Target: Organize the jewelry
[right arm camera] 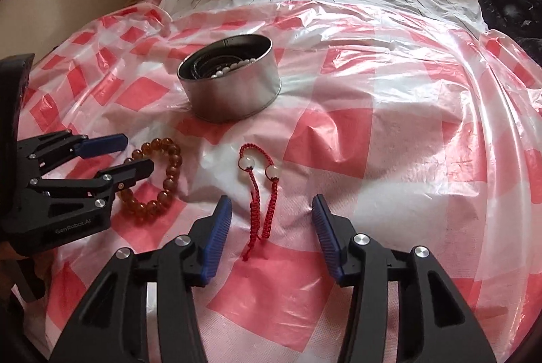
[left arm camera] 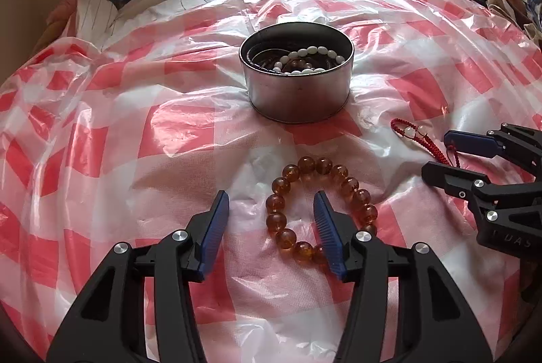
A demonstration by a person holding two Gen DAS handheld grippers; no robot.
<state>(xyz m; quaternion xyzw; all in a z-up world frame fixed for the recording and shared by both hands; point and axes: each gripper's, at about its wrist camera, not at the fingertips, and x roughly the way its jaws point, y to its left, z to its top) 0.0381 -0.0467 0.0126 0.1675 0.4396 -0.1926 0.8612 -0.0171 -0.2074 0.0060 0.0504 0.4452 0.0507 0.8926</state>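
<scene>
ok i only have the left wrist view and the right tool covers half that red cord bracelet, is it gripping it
observer: No. In the right wrist view the right tool is open. The red cord bracelet lies flat on the checked sheet, and no pad touches it.
operator: where's the part i can't see
observer: Its two braided tails run back between the tool's fingers, and the loop end faces the tin.
operator: tangled with the amber one
observer: No. The amber bracelet lies apart from it, with bare sheet between them.
</scene>
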